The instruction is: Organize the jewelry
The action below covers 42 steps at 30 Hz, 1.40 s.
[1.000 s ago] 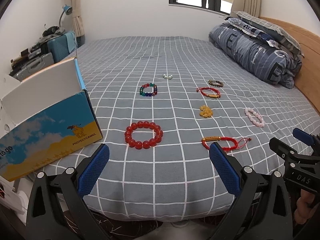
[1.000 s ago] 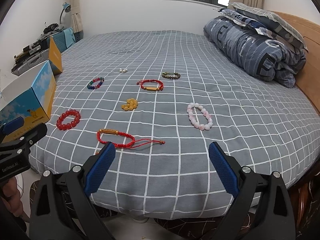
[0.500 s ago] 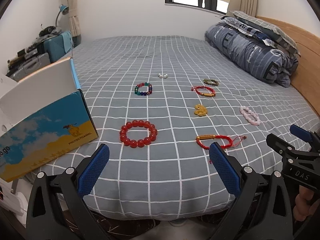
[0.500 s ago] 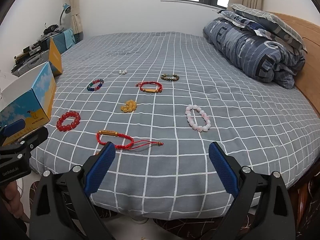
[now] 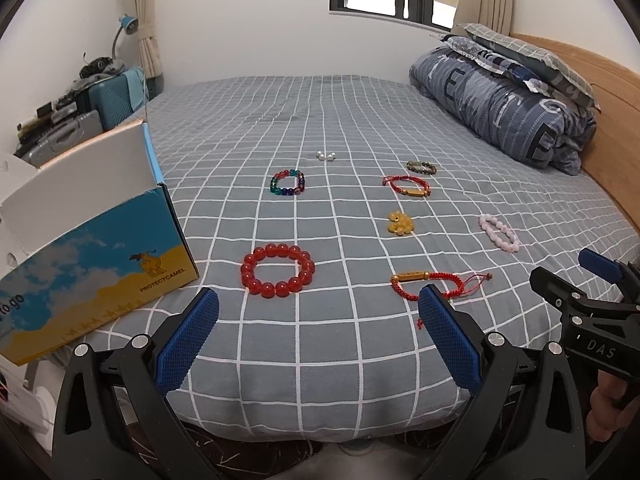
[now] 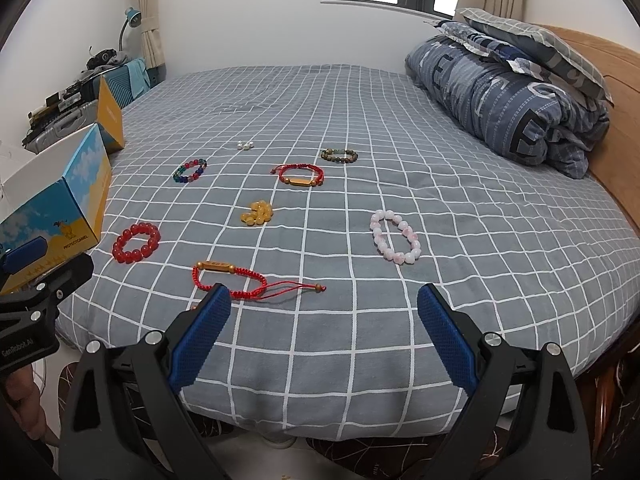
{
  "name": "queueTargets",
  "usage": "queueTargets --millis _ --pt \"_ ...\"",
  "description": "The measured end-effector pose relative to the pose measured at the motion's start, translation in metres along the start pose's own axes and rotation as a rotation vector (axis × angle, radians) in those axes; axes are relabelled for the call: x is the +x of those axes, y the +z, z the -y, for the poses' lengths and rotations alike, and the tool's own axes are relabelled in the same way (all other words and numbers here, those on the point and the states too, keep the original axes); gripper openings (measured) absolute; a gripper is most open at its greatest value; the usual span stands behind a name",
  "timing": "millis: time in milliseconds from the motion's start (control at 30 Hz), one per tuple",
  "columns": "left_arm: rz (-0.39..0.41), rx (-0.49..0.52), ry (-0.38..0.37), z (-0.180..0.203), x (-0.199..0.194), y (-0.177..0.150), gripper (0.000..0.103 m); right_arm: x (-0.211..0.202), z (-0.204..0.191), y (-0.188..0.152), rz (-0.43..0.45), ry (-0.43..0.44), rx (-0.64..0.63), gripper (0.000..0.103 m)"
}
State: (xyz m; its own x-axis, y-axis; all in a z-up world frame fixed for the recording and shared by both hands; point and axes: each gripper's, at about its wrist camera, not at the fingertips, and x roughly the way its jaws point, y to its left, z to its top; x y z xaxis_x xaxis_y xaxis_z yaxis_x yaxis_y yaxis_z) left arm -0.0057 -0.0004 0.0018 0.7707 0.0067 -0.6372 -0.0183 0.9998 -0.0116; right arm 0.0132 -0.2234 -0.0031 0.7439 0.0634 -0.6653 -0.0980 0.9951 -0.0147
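Several bracelets lie on a grey checked bed (image 5: 320, 120). A red bead bracelet (image 5: 277, 270) (image 6: 136, 242) and a red cord bracelet with a gold bar (image 5: 416, 283) (image 6: 232, 278) lie nearest. Farther back lie a yellow bead cluster (image 5: 399, 223), a pink bead bracelet (image 6: 395, 237), a multicoloured bracelet (image 5: 287, 182), a second red cord bracelet (image 5: 406, 186), a dark bracelet (image 5: 421, 167) and white pearls (image 5: 326, 156). My left gripper (image 5: 318, 322) is open and empty just short of the bed edge, facing the red beads. My right gripper (image 6: 323, 320) is open and empty, near the cord bracelet.
An open blue and yellow cardboard box (image 5: 92, 264) (image 6: 64, 208) sits at the bed's left edge. A rolled quilt and pillows (image 5: 508, 96) lie at the far right by a wooden headboard (image 5: 608, 128). Luggage and clutter (image 5: 80, 104) stand at the far left.
Both views shifted slightly: the left gripper's view drew back and then settled, so the bracelets sit a little lower and nearer. Both grippers stay open. No jewelry has moved.
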Motion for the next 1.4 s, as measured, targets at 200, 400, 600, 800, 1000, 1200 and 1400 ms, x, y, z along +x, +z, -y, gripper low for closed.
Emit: queueTargets --millis 200,400,600,800,1000,1200,1400 --pt "0.000 -0.002 0.000 0.000 0.000 0.000 0.098 0.000 -0.001 0.000 0.003 -0.003 -0.001 0.091" --pt "-0.006 -0.004 -0.001 -0.002 0.001 0.000 0.097 0.000 0.000 0.001 0.005 -0.002 -0.002 0.091" --pt "-0.008 -0.005 -0.001 -0.002 0.005 0.002 0.097 0.004 0.000 0.004 -0.002 0.002 -0.005 0.090" --pt "-0.026 -0.009 0.009 -0.003 0.020 0.006 0.097 0.014 0.004 0.009 -0.008 -0.001 -0.006 0.090" --pt "-0.056 -0.010 0.018 -0.001 0.047 0.009 0.097 0.036 0.018 0.014 -0.031 -0.017 0.005 0.090" --pt "-0.095 -0.020 0.032 -0.001 0.082 0.013 0.097 0.068 0.035 0.018 -0.064 -0.035 0.023 0.090" --pt "-0.147 -0.045 0.056 -0.011 0.120 0.012 0.097 0.108 0.058 0.024 -0.100 -0.058 0.038 0.090"
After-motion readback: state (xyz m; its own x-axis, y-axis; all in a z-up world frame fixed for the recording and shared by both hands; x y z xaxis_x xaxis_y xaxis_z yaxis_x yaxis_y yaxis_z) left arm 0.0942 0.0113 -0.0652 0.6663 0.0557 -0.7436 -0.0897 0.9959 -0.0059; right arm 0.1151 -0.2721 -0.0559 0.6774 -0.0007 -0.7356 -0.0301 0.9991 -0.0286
